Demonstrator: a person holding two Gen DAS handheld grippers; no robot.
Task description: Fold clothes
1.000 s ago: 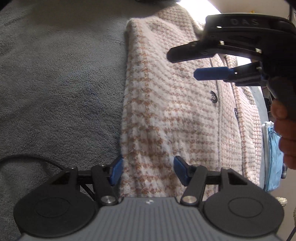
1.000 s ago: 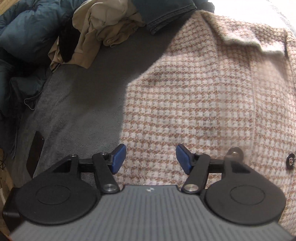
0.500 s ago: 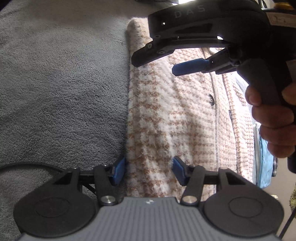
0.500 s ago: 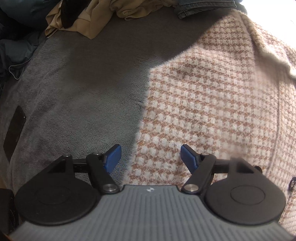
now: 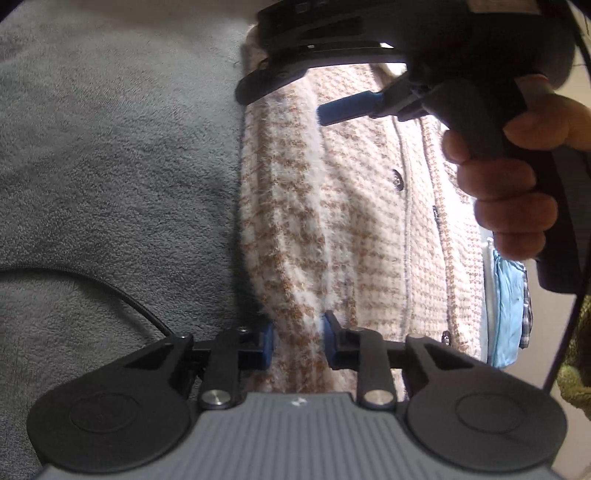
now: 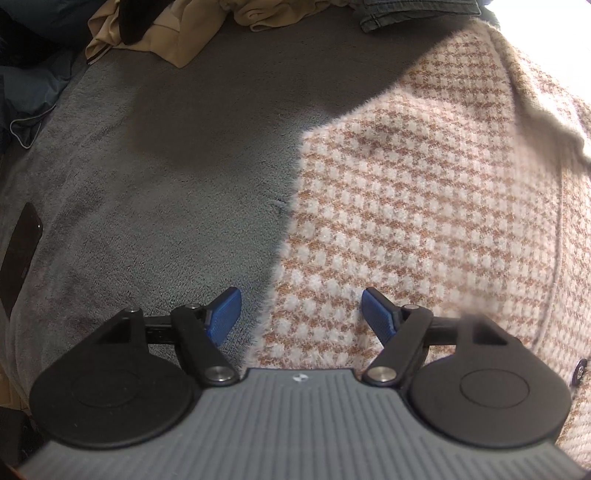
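Left wrist view: the left gripper [image 5: 297,341] has just closed, pinching the edge of the houndstooth jacket [image 5: 354,221] – lying lengthwise away from the camera on the grey blanket [image 5: 110,166]. Right wrist view: the right gripper [image 6: 301,315], spread, straddles the jacket's [image 6: 424,221] edge – collar far right.

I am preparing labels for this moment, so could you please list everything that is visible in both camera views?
cardigan: one, pink-white and brown houndstooth, flat on the blanket, its folded edge pinched
blanket: one, grey, under everything
buttons: three visible, dark, along the cardigan front
cable: one, black, across the blanket
clothes pile: several, beige, dark blue, denim, far edge
flat dark object: one, black, left on blanket
blue fabric: one, light blue, beyond the cardigan
left gripper: black, blue pads, just closed on the cardigan edge
right gripper: open, astride the cardigan edge
hand: one, holding the right gripper
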